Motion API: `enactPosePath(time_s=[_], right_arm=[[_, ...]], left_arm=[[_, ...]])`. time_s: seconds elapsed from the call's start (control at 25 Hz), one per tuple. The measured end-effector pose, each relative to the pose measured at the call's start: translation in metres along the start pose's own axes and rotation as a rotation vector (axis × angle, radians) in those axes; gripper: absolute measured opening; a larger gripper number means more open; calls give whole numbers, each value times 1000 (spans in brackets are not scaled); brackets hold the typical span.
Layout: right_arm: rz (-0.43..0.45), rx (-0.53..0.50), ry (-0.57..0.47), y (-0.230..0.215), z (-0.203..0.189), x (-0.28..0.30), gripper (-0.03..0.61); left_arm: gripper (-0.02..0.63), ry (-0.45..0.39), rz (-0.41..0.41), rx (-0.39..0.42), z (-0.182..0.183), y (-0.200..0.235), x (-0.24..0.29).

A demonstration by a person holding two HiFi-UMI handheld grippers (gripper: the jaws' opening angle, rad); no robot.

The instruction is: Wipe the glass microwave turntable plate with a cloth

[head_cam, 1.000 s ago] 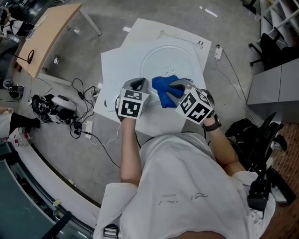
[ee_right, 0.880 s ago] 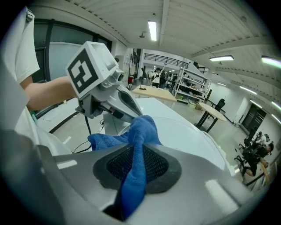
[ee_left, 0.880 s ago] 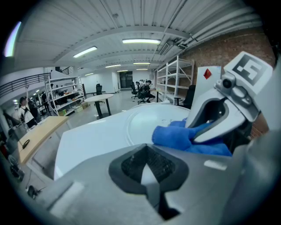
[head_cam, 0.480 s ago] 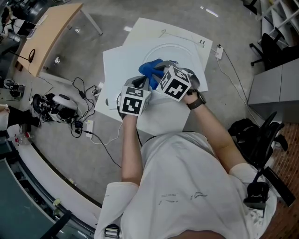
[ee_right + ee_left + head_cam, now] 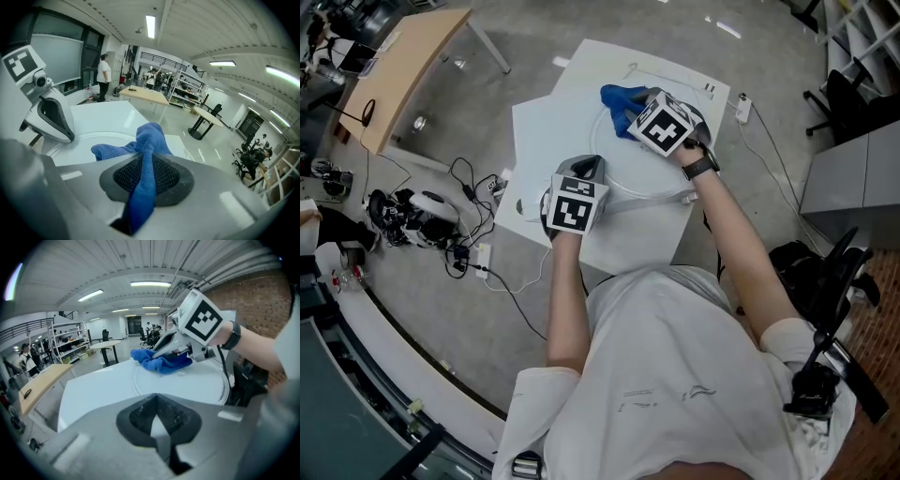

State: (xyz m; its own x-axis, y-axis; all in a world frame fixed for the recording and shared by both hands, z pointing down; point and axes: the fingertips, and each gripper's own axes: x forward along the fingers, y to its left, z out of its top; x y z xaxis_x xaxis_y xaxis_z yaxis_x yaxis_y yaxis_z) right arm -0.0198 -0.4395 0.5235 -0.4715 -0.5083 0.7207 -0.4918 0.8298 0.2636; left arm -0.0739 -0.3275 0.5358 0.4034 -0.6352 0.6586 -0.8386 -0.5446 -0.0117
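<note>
The round glass turntable plate lies on a white table. My right gripper is shut on a blue cloth and presses it on the plate's far left rim. In the right gripper view the cloth runs between the pads and bunches ahead on the plate. My left gripper sits at the plate's near left rim, its jaws closed on the rim. The left gripper view shows the plate ahead, with the cloth under the right gripper.
The table is small, with its edges close on all sides. Cables and a power strip lie on the floor at left, beside a wooden desk. A cable with a plug hangs off the far right corner. An office chair stands at right.
My right gripper has carried the blue cloth from the plate's near edge across to its far left rim. The left gripper has stayed at the near left rim.
</note>
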Motion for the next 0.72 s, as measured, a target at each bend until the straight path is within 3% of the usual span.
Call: enactPosePath(time_s=[0.2, 0.36, 0.52, 0.72], right_arm=[[-55, 87, 40, -34, -36, -16, 64], [-91, 78, 71, -43, -64, -46, 64], [-96, 44, 112, -31, -94, -78, 61], [-41, -5, 131, 8, -114, -110, 61]], left_arm=[[0, 0, -6, -8, -1, 2, 0], [0, -1, -7, -12, -2, 1, -2], [0, -2, -9, -10, 0, 1, -3], [0, 1, -9, -11, 0, -1, -3]])
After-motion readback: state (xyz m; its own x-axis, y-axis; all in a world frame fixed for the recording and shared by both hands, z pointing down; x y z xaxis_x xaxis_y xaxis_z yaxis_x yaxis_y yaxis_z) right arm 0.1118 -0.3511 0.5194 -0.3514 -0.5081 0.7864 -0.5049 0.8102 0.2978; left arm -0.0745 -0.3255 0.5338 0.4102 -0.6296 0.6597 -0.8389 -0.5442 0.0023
